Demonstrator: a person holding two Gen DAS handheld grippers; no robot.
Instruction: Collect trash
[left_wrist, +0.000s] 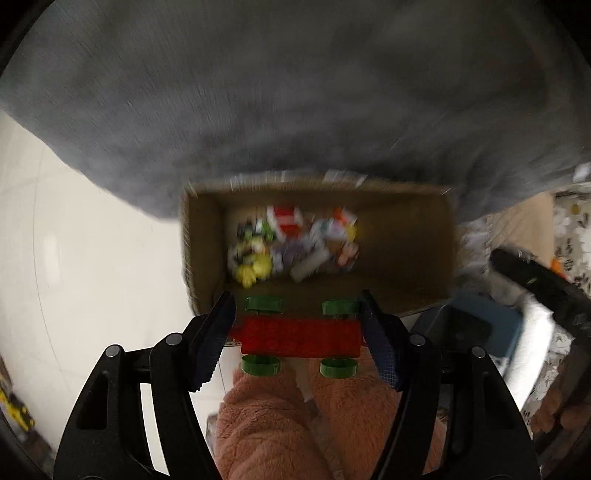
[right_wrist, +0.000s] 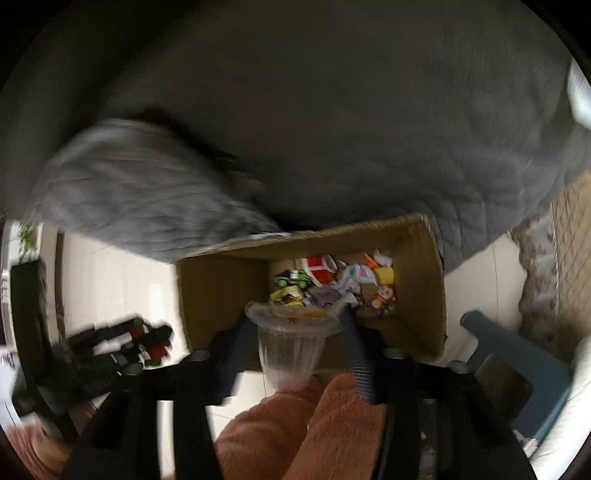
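Both your grippers hang over the box (left_wrist: 417, 236).
Left gripper (left_wrist: 297, 317) clamps the toy car (left_wrist: 301, 338), long axis crosswise; right gripper (right_wrist: 295, 328) stands apart around the upright cup (right_wrist: 290, 345); pale floor (left_wrist: 92, 258) below.

Grey quilted blanket (left_wrist: 295, 92) up top, blue stool (right_wrist: 517, 365) at right, pale tile floor (left_wrist: 92, 258).

Left gripper (left_wrist: 297, 325): black frame with triangular cut-outs, round silver pins at the joints.
Left fingers (left_wrist: 216, 341): dark blue pads with fine ribbed faces.
Right gripper (right_wrist: 291, 347): same black frame, blurred, with grey pins.
Right fingers (right_wrist: 356, 354): dark blue, ribbed.
Clothing (left_wrist: 266, 417): fuzzy salmon-pink fleece below both grippers.
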